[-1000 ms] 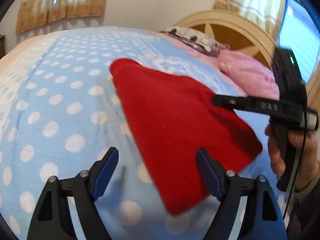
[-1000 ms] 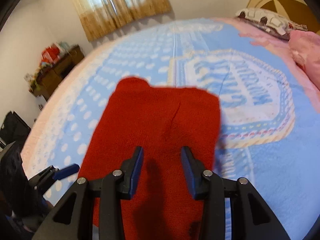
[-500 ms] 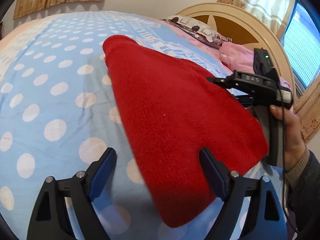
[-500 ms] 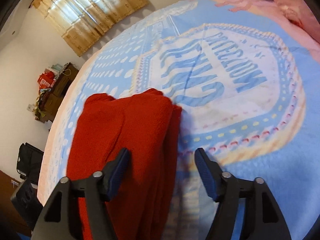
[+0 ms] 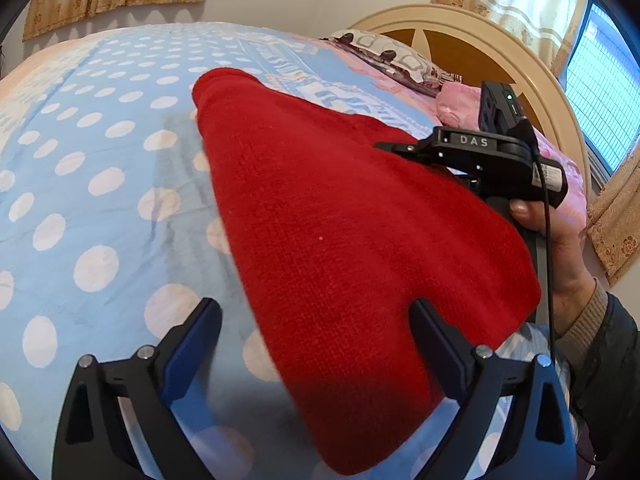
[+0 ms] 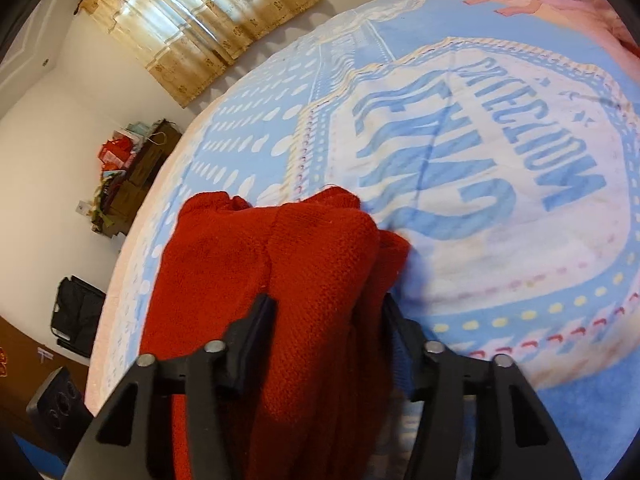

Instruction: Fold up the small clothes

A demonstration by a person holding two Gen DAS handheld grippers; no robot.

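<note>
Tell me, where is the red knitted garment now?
The red knitted garment lies on the blue dotted bedspread, ahead of the open left gripper, and its bunched edge sits between the fingers of the right gripper.

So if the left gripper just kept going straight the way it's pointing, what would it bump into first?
Probably the red knit: it lies on the bed right ahead, between the wide-open fingers of the left gripper. How far off is unclear.

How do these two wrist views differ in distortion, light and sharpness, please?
Left wrist: fisheye bulges the bedspread, black corners, red knit sharp with a dim near edge. Right wrist: same bulge, curtain glaring with backlight, far bedspread print soft, shadow right of the knit.
</note>
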